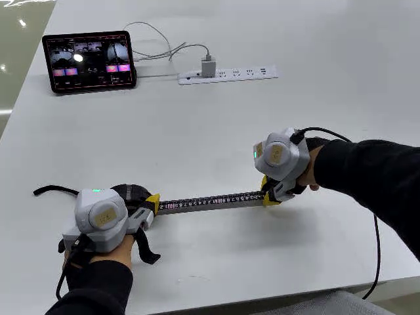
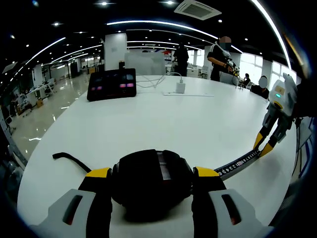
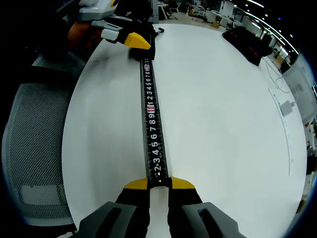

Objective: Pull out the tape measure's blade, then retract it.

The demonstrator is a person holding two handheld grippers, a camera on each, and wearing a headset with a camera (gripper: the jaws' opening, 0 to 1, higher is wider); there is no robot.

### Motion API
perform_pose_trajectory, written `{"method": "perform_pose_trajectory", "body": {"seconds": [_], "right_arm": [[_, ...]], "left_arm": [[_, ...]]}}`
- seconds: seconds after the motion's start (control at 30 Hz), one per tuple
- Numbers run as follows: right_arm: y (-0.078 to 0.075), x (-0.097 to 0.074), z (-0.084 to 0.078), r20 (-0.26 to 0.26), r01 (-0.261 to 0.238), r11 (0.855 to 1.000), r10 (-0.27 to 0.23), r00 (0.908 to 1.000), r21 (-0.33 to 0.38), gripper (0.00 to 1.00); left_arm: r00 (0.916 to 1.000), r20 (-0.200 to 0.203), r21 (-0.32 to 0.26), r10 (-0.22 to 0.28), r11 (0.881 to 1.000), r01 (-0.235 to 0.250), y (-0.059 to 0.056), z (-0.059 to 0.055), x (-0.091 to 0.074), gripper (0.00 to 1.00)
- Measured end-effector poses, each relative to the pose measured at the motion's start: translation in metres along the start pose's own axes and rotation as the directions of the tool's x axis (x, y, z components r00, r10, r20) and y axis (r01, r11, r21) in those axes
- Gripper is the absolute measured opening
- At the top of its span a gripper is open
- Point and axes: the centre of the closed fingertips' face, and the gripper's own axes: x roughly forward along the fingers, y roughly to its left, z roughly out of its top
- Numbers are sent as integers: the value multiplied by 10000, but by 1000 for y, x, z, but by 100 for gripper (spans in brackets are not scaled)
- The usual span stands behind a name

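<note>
Surface: white workbench (image 1: 197, 125).
Left gripper (image 2: 152, 172): jaws closed around the black tape measure case (image 2: 151, 188).
Right gripper (image 3: 158, 184): jaws pinched nearly together on the blade (image 3: 150, 114) tip, probably its hook.
Blade: drawn out flat, spanning between both grippers.
Tablet (image 1: 89, 61): well beyond the left gripper.

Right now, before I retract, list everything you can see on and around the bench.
table: 1, white, under everything
case: 1, black, near edge, left
blade: 1, black with white numbers, out rightward from case
tablet: 1, black, lit, far left
power strip: 1, white, right of tablet
charger: 1, white, in power strip
cable: white, count unclear, by charger
chair: 1, grey mesh, beside table
left gripper: 1, white, yellow tips, shut on case
right gripper: 1, same, shut on blade end
</note>
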Motion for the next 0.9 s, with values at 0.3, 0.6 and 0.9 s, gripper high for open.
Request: {"method": "perform_pose_trajectory", "body": {"seconds": [0.3,0.6,0.9], "right_arm": [[-1,1,1,73,116,9999,-116,9999,43,8],[-2,1,2,-60,100,9988,-98,9999,489,8],[-2,2,6,-190,-3,9996,8,9998,298,8]], "left_arm": [[9995,-278,69,-128,9999,130,-3,-1,2,58],[9990,-370,136,-250,9996,255,-3,-1,2,58],[9991,-334,208,-263,9994,270,-3,-1,1,57]]}}
